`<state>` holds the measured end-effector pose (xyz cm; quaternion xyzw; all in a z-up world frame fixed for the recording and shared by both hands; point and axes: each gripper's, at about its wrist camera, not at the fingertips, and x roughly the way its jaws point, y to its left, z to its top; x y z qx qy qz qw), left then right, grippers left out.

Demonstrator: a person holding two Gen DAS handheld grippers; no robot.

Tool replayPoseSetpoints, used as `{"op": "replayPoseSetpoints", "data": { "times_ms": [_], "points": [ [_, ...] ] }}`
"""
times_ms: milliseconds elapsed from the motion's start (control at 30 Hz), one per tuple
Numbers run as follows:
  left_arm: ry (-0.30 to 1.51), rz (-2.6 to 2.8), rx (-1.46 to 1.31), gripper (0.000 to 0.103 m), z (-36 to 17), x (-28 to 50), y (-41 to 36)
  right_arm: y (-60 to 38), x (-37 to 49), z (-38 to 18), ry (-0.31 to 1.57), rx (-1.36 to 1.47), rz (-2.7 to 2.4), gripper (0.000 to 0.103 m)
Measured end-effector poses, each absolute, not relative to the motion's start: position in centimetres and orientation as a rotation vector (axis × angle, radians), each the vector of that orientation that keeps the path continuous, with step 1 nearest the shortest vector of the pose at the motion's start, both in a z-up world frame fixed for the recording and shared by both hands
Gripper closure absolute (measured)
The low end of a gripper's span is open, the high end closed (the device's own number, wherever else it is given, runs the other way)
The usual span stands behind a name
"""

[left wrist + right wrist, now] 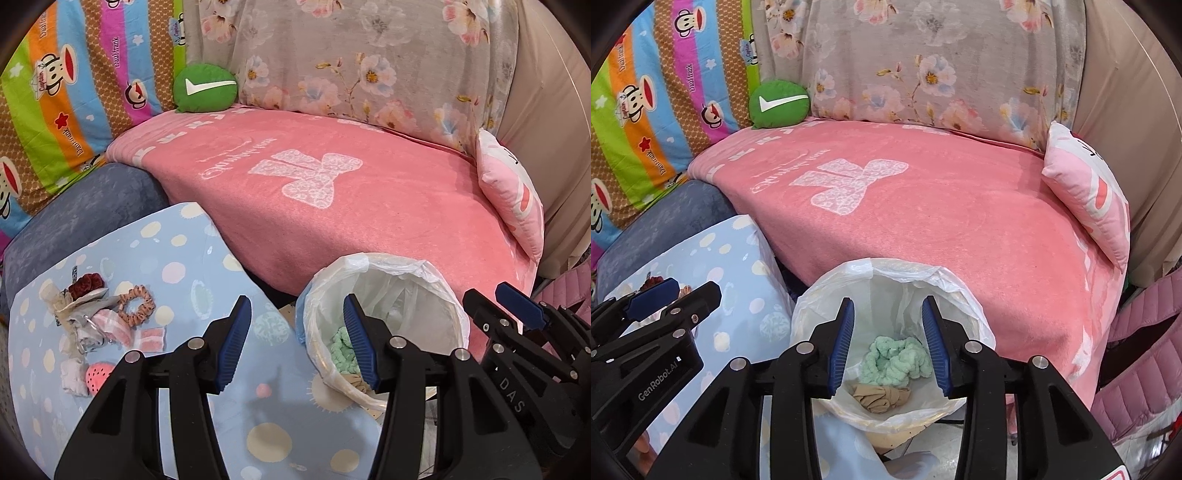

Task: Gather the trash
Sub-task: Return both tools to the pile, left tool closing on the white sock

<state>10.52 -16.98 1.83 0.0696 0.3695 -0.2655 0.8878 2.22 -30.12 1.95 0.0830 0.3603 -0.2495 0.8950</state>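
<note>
Both grippers hang with jaws parted and nothing between them, by the lined bin.

The right gripper (888, 341) is over the bin (812, 306), where a green scrunchie (895, 356) and a tan cloth (881, 397) lie. The left gripper (295, 339) is over the blue worktop (184, 251); more trash (107, 317) lies at its left.

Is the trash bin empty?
No, the bin already holds a mint green fluffy scrunchie and a wad of tan cloth at the bottom.
</note>
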Motion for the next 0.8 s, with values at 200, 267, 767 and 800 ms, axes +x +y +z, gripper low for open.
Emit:
{"op": "replayPoseSetpoints", "data": {
  "times_ms": [200, 267, 767, 800],
  "points": [
    [0.770, -0.517, 0.123, 0.048, 1.8, 10.8, -14.8, -28.2, 2.8, 2.3, 0.747, 0.141, -0.496, 0.058],
    [0.771, -0.503, 0.115, 0.047, 1.8, 11.0, -13.8, -27.5, 3.0, 2.3, 0.749, 0.132, -0.489, 0.058],
    [0.793, -0.299, 0.053, 0.017, -0.2, 13.4, -3.4, -19.9, 5.6, 1.3, 0.770, 0.073, -0.381, 0.039],
    [0.798, -0.277, 0.049, 0.015, -0.6, 13.7, -2.5, -19.3, 5.9, 1.0, 0.774, 0.075, -0.369, 0.037]
  ]
}}
